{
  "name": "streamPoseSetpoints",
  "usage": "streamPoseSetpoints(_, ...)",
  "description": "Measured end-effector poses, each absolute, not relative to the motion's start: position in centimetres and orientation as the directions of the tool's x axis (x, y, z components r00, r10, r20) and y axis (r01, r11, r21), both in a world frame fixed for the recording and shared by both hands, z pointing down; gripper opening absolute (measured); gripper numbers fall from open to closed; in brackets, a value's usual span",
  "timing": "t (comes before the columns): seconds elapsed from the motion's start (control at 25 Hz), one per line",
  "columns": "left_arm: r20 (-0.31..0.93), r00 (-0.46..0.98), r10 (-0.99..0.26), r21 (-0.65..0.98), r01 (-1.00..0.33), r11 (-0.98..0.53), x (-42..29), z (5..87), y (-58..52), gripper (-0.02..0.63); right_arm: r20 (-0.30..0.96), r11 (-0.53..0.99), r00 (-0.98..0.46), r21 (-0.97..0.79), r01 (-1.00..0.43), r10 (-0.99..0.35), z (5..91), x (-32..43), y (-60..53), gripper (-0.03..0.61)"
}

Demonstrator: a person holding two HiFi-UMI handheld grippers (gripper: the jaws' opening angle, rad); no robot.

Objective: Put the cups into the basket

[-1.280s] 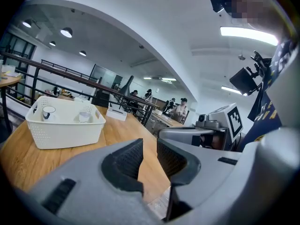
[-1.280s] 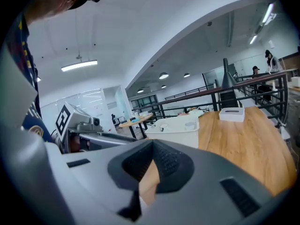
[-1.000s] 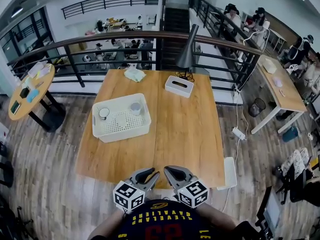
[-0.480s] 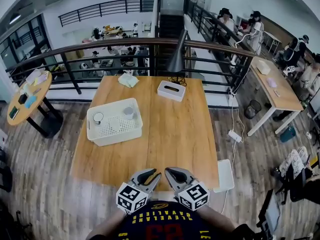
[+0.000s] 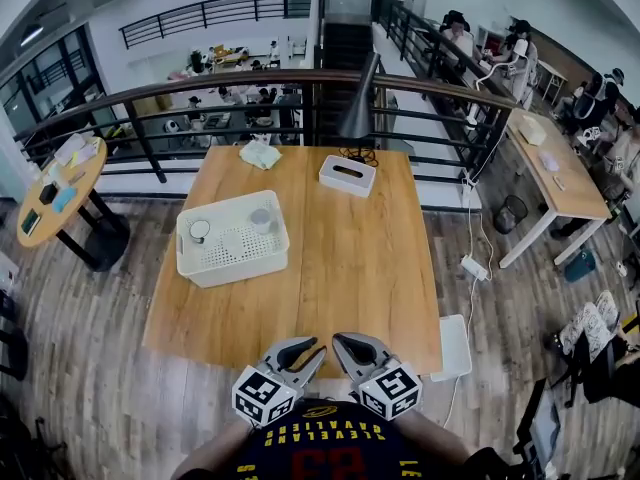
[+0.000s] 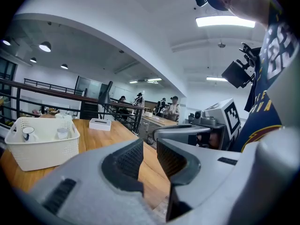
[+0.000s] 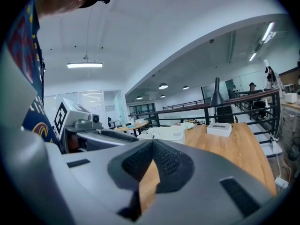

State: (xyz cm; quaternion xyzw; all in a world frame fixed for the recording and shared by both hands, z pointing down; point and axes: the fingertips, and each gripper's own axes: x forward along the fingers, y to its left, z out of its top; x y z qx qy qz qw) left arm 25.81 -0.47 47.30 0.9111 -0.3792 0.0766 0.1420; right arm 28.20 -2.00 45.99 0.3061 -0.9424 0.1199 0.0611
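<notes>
- Both cups, one at the basket's left [image 5: 200, 231] and one at its far right [image 5: 261, 219], stand inside the basket [image 5: 232, 265] on the far left of the tabletop [image 5: 350, 268]. We see no cup outside it, so the task looks done. The main risk is undoing it.
- Our left tongs [image 5: 312, 350] are slightly apart with nothing between them. Our right tongs [image 5: 340, 343] are closed together and empty. Both hover at the near edge, well apart from the basket.
- If we reach in now, a jaw could hook the rim and drag the basket toward the left edge.
- The cups look small and light, so a knock on the basket wall could topple them.
- A far reach could brush the box [image 5: 347, 175] or the lamp [image 5: 360, 113] beyond.
- The tongs sit close together, so they could clash.
</notes>
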Motion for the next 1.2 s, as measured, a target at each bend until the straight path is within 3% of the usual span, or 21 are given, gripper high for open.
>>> streamPoseSetpoints(1.2,0.281,0.641,-0.714,0.256,-0.767,-0.588,24.3,49.8,2.7,0.086,0.22,0.83,-0.852,-0.209,-0.517,-0.476,47.6,26.6,1.2,0.014)
